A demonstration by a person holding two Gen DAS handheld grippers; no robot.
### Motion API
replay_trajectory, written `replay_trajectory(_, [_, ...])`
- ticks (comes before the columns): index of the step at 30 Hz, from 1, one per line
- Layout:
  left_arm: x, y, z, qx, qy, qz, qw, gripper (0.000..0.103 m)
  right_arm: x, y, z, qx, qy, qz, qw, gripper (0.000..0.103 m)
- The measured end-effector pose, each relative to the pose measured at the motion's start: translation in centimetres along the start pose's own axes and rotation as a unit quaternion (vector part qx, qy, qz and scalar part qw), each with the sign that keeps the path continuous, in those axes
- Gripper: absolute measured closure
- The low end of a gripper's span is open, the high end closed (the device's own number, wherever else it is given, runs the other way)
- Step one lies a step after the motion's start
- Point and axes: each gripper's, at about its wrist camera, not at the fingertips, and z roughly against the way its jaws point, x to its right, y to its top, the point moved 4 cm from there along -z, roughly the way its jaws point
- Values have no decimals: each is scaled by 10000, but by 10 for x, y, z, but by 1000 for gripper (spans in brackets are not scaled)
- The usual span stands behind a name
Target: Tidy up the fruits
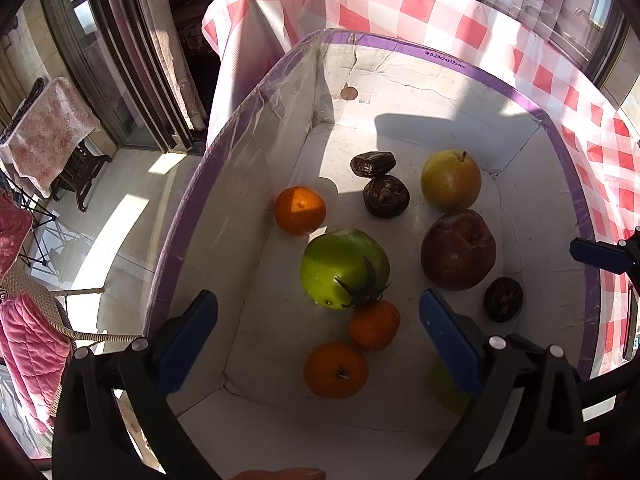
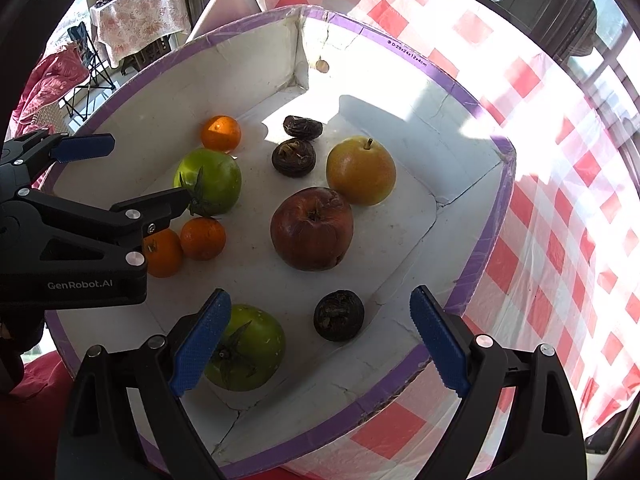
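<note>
A white box with a purple rim [image 1: 472,65] [image 2: 400,50] holds the fruit. In it lie two green tomatoes [image 1: 344,274] [image 2: 246,346], three oranges [image 1: 300,210] [image 1: 374,324] [image 1: 335,369], a dark red apple [image 1: 458,250] [image 2: 312,228], a yellow pear [image 1: 450,180] [image 2: 360,170] and several dark wrinkled fruits [image 1: 386,196] [image 2: 339,315]. My left gripper [image 1: 318,342] is open and empty above the oranges near the box's near wall; it also shows in the right wrist view [image 2: 132,176]. My right gripper [image 2: 320,338] is open and empty above the near green tomato and a dark fruit.
The box stands on a table with a red and white checked cloth [image 2: 560,200]. Beyond the table's left edge are a tiled floor, a small covered side table [image 1: 48,136] and a wicker chair with pink bedding [image 1: 32,340]. Windows stand behind.
</note>
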Motion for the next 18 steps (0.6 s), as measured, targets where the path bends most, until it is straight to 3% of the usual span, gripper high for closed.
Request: replay_trajectory(18, [-3, 2, 0, -32, 17, 83, 10000, 2, -7, -8, -7, -133, 104, 238, 9996, 15])
